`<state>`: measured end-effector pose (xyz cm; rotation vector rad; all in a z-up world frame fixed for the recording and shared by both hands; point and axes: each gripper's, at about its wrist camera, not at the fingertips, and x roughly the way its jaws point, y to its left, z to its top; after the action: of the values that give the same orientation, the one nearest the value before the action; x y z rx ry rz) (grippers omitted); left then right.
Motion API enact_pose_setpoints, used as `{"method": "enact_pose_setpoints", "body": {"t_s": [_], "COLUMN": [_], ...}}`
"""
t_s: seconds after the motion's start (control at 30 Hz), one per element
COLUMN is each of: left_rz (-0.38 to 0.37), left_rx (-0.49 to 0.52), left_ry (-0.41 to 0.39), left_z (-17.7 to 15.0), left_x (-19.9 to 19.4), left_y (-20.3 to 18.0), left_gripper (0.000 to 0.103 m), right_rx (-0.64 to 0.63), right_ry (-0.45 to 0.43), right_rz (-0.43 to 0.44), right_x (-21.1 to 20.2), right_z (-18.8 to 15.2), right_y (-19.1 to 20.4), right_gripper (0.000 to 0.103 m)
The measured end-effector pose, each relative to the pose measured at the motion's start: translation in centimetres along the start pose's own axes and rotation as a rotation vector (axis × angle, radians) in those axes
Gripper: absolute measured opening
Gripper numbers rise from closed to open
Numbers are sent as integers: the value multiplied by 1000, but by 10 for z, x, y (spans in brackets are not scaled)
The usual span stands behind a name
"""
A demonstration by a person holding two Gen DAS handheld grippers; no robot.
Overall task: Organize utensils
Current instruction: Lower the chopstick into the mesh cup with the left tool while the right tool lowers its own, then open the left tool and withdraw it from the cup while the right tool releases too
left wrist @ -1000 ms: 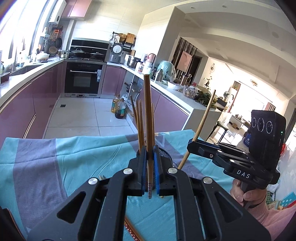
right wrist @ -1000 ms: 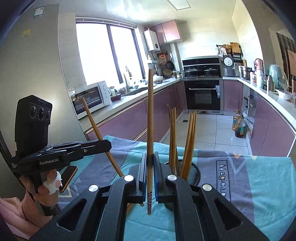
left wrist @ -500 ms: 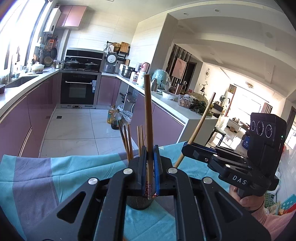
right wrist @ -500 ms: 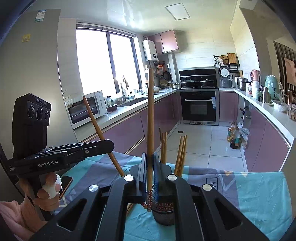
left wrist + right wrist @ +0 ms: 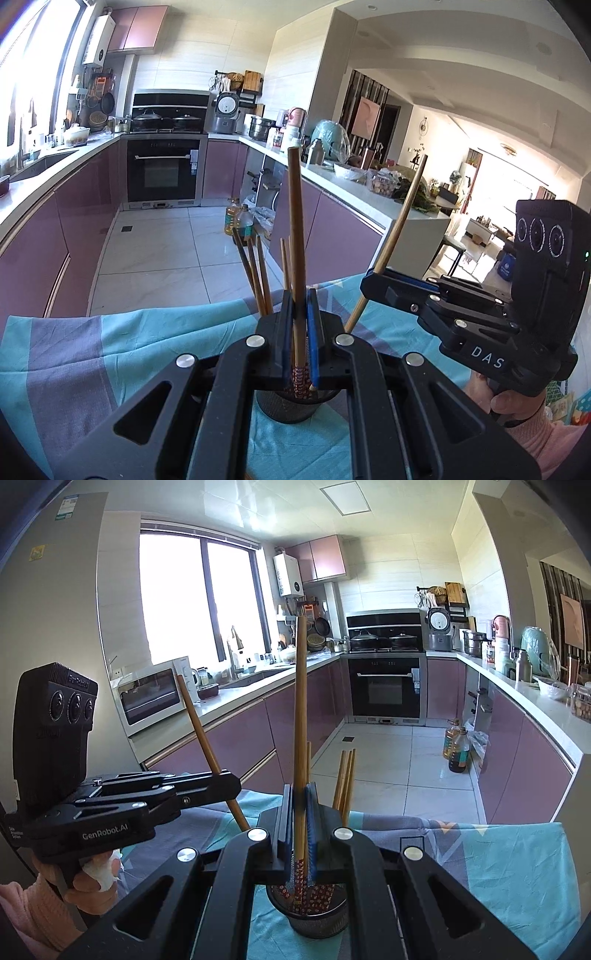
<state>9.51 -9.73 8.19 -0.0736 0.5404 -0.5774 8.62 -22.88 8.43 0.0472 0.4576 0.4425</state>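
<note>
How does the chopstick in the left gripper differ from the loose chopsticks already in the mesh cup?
The chopstick in the left gripper is clamped between the blue pads and stands nearly upright; the loose chopsticks lean freely against the rim of the mesh cup. The gripped one rises well above the loose ones, whose ends sit lower. Its patterned tip is just at the cup's mouth, while theirs are down inside. All share the same brown wood.

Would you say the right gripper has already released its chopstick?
No, the right gripper is shut on its chopstick, held upright over the mesh holder.
</note>
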Motion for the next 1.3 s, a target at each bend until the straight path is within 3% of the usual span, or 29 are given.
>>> {"method": "enact_pose_setpoints", "body": {"t_s": [0.57,0.93,1.3], "left_rz": [4,13,0], "left_rx": [38,37,11], "left_ry": [137,181,185], "left_z": [-14,-19,-21], "left_x": [38,59,72], "left_y": [5,10,23], "left_gripper": [8,8,9], "right_rx": [0,13,46], "right_ry": [133,209,219], "right_rz": [-3,2,-3], "right_x": [32,54,63], "right_z": [-20,-30,-33], "right_y": [-5,-7,-12], "right_gripper": [6,6,7]}}
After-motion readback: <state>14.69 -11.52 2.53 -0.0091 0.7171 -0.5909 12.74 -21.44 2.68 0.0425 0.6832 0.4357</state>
